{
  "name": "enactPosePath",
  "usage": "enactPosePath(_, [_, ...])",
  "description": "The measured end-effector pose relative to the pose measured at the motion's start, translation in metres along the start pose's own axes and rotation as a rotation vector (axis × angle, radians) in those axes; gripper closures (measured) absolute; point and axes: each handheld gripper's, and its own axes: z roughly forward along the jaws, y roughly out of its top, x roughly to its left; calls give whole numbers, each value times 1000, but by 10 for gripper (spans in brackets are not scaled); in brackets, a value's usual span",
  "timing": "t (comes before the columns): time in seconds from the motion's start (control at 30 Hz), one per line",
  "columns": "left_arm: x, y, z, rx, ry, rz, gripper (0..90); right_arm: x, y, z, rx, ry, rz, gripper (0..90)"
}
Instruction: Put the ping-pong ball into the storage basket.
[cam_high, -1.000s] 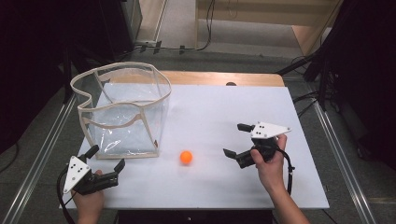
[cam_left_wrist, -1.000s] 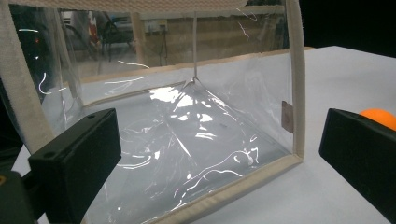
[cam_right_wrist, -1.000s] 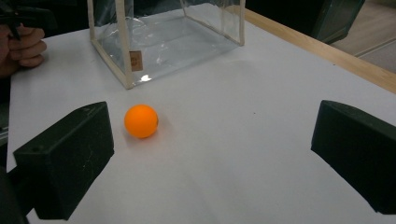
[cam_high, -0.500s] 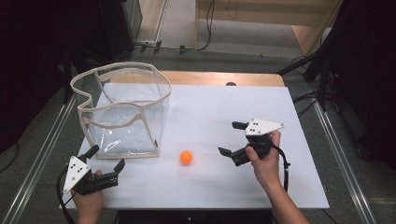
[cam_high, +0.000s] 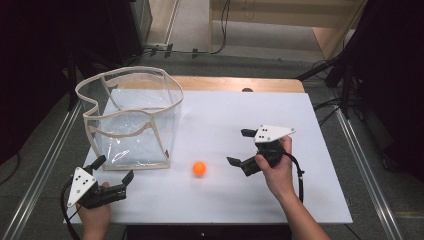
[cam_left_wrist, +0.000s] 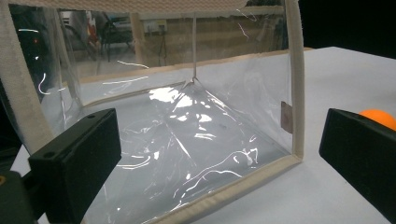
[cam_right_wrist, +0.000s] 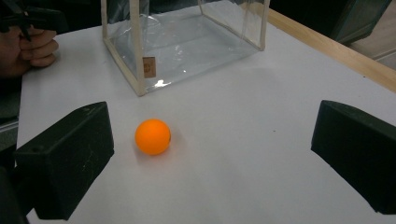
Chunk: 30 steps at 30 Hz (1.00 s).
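The ball (cam_high: 199, 168) is small, round and plain orange, matte, with a soft shadow under it. It lies on the white table (cam_high: 300, 200) just off the near right corner of the clear bag (cam_high: 131, 120), not touching it. The right gripper (cam_high: 241, 147) is near the ball, jaws spread wide and holding nothing (its own view shows the ball just inside its left jaw). The left gripper (cam_high: 114, 168), also wide open and empty, sits at the bag's near edge. Bare tabletop lies between ball and right gripper.

High view: we look forward and down over the white table (cam_high: 225, 200). Gripper views: low, close; both share the orange ball (cam_right_wrist: 152, 136).
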Motion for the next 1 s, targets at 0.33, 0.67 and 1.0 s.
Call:
enactPosePath(0.33, [0,0,0,0,-5,-1,0,1,9,10,20,24,-8,0])
enactPosePath(0.67, [1,0,0,-1,-6,-1,0,5,15,24,45,57,-21,0])
enactPosePath(1.0, [1,0,0,0,-6,0,0,10,25,39,63,84,-34,0])
